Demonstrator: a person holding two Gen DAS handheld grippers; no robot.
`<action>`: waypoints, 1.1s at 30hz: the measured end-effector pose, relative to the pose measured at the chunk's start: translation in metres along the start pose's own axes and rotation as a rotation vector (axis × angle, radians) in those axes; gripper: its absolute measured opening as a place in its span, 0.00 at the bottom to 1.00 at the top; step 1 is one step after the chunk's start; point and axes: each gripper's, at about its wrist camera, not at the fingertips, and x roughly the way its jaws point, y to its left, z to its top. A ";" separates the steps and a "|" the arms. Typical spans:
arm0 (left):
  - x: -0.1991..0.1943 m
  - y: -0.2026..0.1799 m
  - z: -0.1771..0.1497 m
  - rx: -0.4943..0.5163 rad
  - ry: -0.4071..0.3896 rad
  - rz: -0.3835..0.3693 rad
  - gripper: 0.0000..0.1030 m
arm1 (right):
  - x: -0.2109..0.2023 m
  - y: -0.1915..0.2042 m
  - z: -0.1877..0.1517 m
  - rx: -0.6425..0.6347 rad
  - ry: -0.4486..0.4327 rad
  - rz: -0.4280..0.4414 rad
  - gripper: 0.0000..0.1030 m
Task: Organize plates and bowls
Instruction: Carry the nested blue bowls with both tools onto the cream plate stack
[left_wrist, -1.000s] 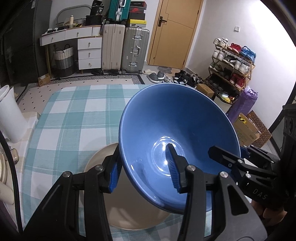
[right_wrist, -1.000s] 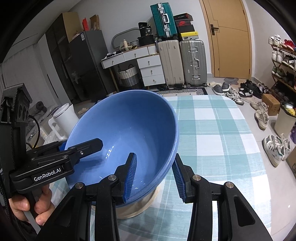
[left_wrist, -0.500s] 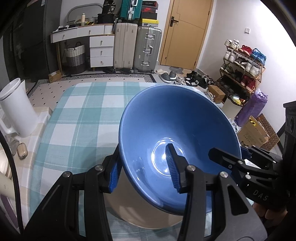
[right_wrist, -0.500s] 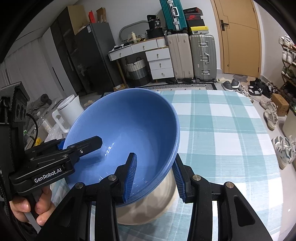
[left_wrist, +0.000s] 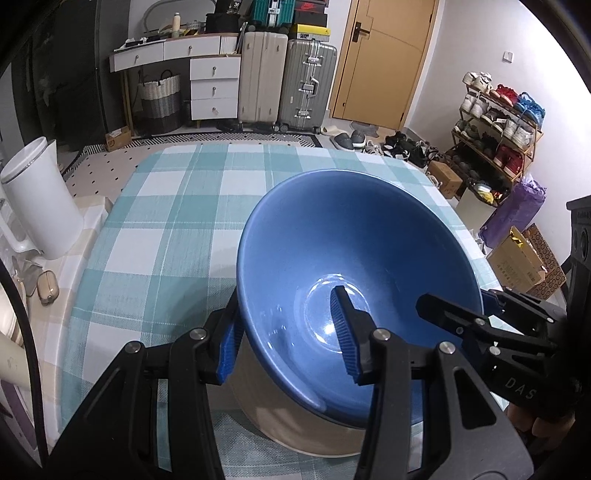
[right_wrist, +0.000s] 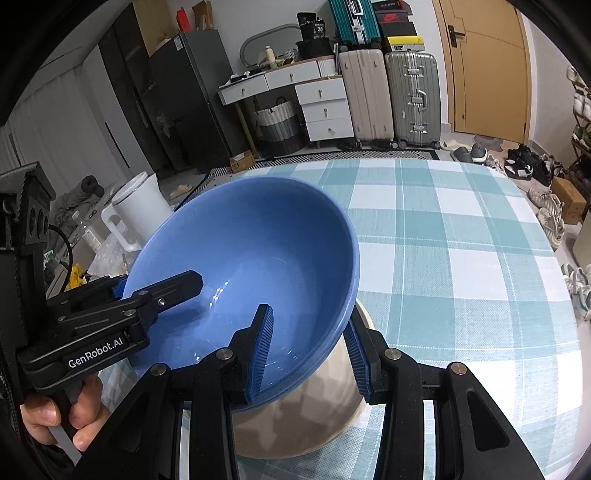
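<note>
A large blue bowl (left_wrist: 354, 258) is held between both grippers, tilted, above a beige plate (left_wrist: 295, 432) on the checked tablecloth. My left gripper (left_wrist: 286, 332) is shut on the bowl's left rim, one finger inside and one outside. My right gripper (right_wrist: 310, 350) is shut on the bowl's right rim in the same way. In the right wrist view the bowl (right_wrist: 243, 266) sits just over the beige plate (right_wrist: 303, 417). The plate is mostly hidden under the bowl.
The table has a teal and white checked cloth (left_wrist: 177, 229). A white kettle (left_wrist: 37, 199) stands off its left edge. Suitcases (left_wrist: 284, 81), drawers and a shoe rack (left_wrist: 498, 122) stand across the room.
Both grippers have carried the bowl back toward me and lower over the beige plate. More of the tablecloth shows beyond the bowl. The grip has not changed.
</note>
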 end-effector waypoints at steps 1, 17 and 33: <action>0.002 0.001 -0.001 -0.002 0.004 -0.001 0.41 | 0.002 -0.001 0.000 0.001 0.005 -0.001 0.40; 0.032 0.006 -0.002 -0.007 0.034 -0.011 0.41 | 0.015 -0.008 0.001 0.014 0.026 -0.032 0.40; 0.039 0.004 0.006 -0.004 0.028 -0.018 0.43 | 0.014 -0.009 0.004 0.012 0.014 -0.030 0.44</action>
